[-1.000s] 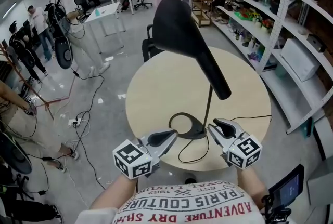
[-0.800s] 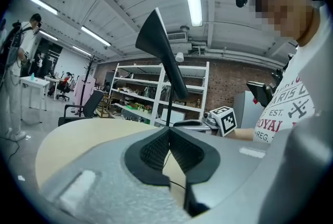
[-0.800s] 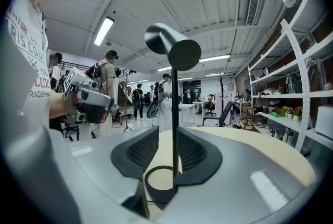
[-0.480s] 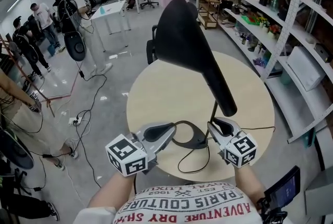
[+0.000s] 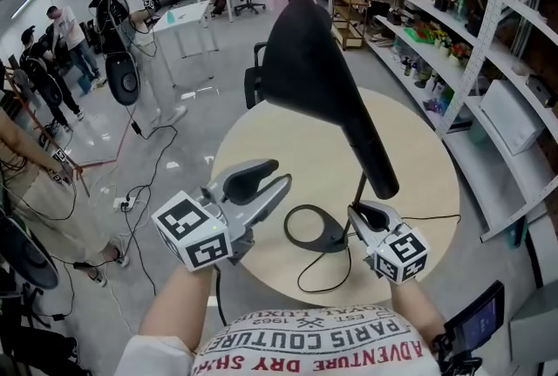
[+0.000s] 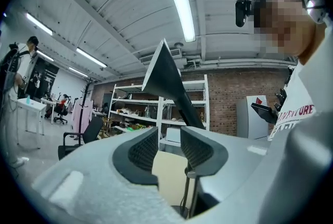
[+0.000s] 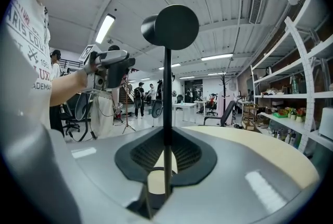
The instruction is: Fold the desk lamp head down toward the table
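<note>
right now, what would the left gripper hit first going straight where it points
Likely the desk lamp's black head, crossing just ahead of the left gripper, whose empty jaws have just been opening; depth is unclear.

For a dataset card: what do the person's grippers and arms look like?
Both the left gripper and right gripper are light grey plastic with curved jaws lined by black ribbed pads. Each carries a white cube printed with black square markers. The forearms are bare; the person wears a white T-shirt with dark and red lettering.
</note>
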`<state>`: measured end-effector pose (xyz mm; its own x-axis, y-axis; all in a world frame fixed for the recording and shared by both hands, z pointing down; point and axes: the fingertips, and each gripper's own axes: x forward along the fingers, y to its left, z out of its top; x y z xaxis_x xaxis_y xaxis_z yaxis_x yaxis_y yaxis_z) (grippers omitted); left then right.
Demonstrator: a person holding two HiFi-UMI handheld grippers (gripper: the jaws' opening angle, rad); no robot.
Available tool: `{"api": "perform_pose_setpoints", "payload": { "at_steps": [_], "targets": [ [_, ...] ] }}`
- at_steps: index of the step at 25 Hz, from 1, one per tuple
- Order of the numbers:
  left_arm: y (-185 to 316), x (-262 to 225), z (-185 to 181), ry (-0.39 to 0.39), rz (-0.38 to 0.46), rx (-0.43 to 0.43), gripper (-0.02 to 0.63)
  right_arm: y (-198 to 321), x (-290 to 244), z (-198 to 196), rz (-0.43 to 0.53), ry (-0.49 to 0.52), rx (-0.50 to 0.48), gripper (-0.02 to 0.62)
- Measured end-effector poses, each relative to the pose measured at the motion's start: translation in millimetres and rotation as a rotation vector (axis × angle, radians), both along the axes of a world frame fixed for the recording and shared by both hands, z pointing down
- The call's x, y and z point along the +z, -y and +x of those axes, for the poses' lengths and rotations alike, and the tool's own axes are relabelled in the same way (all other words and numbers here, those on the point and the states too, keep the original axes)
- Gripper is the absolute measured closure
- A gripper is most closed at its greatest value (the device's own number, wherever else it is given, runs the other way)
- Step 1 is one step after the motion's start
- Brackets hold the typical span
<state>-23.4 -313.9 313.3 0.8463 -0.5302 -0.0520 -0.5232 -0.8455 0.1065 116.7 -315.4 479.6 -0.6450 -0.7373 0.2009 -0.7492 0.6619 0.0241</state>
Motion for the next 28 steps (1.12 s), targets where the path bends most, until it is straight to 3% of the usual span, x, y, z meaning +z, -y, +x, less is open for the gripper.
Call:
{"api": "perform_pose_setpoints", "payload": {
  "at_steps": [6, 13, 18, 28],
  "targets": [
    [15, -54, -12, -0.008, 0.094, 0.009, 0.431, 2, 1, 0, -0.020, -0.010, -0.003, 0.555],
    [25, -97, -15, -0.029, 0.137, 0.053, 0.428, 3, 5, 1, -0.047, -0.031, -0.013, 0.554],
    [22, -101, -9, 0.006, 0.146, 0.126, 0.430, 2, 9, -4, -0.057, -0.041, -0.015, 0.554],
    [21, -105, -3, 0.020, 0.170, 0.171, 0.433, -1, 9, -8, -0.054, -0.035, -0.031, 0.554]
  ]
}}
